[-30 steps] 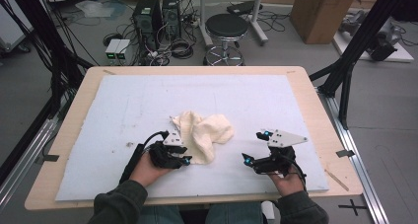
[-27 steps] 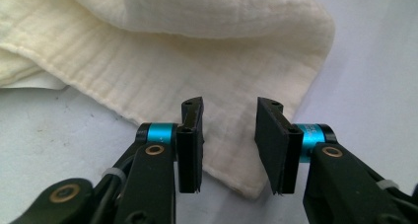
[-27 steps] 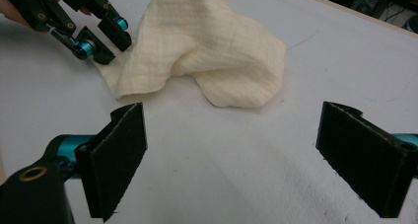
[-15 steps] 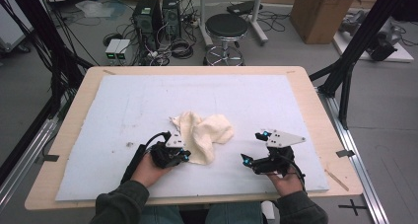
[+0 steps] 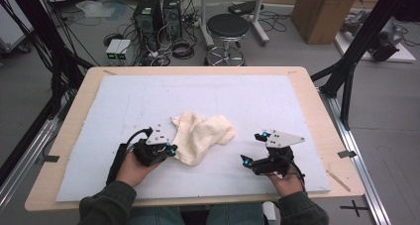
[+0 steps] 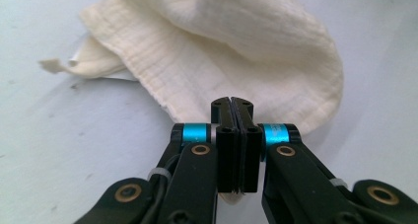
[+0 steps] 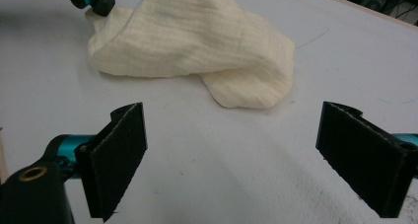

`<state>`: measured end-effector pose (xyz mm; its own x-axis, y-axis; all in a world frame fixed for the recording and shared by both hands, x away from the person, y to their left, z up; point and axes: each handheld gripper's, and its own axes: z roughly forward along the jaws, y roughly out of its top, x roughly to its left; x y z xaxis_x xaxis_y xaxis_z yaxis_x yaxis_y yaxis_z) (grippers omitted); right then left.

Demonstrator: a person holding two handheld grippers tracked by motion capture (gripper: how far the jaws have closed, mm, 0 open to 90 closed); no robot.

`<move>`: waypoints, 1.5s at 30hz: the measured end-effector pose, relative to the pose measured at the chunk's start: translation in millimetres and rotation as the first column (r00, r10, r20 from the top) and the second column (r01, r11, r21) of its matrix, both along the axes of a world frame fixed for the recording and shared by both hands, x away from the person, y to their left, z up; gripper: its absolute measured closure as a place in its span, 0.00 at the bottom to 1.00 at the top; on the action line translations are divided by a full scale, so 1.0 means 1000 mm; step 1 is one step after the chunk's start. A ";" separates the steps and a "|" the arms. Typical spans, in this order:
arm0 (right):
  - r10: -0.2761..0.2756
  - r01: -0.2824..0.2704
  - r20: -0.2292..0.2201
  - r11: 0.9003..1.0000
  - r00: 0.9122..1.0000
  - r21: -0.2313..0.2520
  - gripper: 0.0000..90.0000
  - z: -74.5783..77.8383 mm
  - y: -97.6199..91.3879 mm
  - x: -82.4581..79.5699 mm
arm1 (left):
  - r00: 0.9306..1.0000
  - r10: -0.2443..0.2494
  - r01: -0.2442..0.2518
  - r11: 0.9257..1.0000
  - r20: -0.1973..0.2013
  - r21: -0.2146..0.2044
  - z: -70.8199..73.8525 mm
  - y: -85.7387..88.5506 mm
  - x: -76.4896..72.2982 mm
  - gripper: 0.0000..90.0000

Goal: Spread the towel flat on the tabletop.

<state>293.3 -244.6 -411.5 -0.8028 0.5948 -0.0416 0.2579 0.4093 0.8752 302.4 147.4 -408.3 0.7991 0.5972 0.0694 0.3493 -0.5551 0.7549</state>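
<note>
A person sits at a wooden table point(image 5: 317, 103) covered by a pale blue-white mat point(image 5: 148, 96), holding a two-jaw gripper in each hand.

A crumpled cream cloth point(image 5: 200, 136) lies on the mat, a little toward the person's side of its middle and closer to the left hand than to the right. In the left gripper view its crinkled weave bunches into soft folds, with a frayed corner poking out to one side.

The left gripper point(image 5: 171, 149) sits at the cloth's near left edge. Its jaws have just been closing and now stand pressed flat together, with the hem of the cloth pinched between them; a sliver of the fabric shows below the closed pads in the left gripper view. The right gripper view shows the same pinch from farther off, the cloth's corner caught at the tip of the left gripper.

The right gripper point(image 5: 252, 148) rests on the mat well apart from the cloth, to its right. Its jaws stand wide open with nothing between them, the two black pads point(image 7: 118, 160) framing bare mat, the cloth lying beyond them.

On the floor beyond the table stand a black round stool point(image 5: 227, 27), computer towers point(image 5: 158, 12) and a cardboard box point(image 5: 324, 12).
</note>
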 end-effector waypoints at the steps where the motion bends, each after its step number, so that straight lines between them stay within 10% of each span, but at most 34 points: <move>1: 0.005 -0.005 -0.003 1.000 1.000 0.003 0.13 0.000 0.000 0.000 | 1.000 0.007 -0.007 1.000 0.006 0.001 0.002 0.003 -0.001 0.98; 9: 0.045 -0.045 -0.025 0.999 0.999 0.003 0.14 0.000 0.012 0.005 | 0.998 0.057 -0.057 0.998 0.037 -0.002 0.011 0.031 -0.011 0.98; 26: 0.193 -0.200 -0.071 0.973 0.979 -0.113 0.68 -0.011 0.067 0.047 | 0.978 0.206 -0.204 0.978 0.042 -0.049 -0.006 0.049 0.004 0.98; 35: 0.130 -0.155 -0.146 0.972 0.981 -0.175 0.76 -0.031 0.075 0.079 | 0.979 0.201 -0.200 0.979 0.021 -0.027 -0.018 0.045 0.017 0.98; 45: 0.175 -0.199 -0.178 0.972 0.968 -0.126 0.99 -0.034 0.074 0.084 | 0.985 0.171 -0.170 0.985 0.017 -0.032 -0.019 0.039 0.016 0.98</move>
<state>377.7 -170.9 -445.4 -0.9021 0.4307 0.0269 0.2998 0.5808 0.7569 318.1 186.8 -427.2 0.6840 0.7267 0.0641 0.4216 -0.4654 0.7782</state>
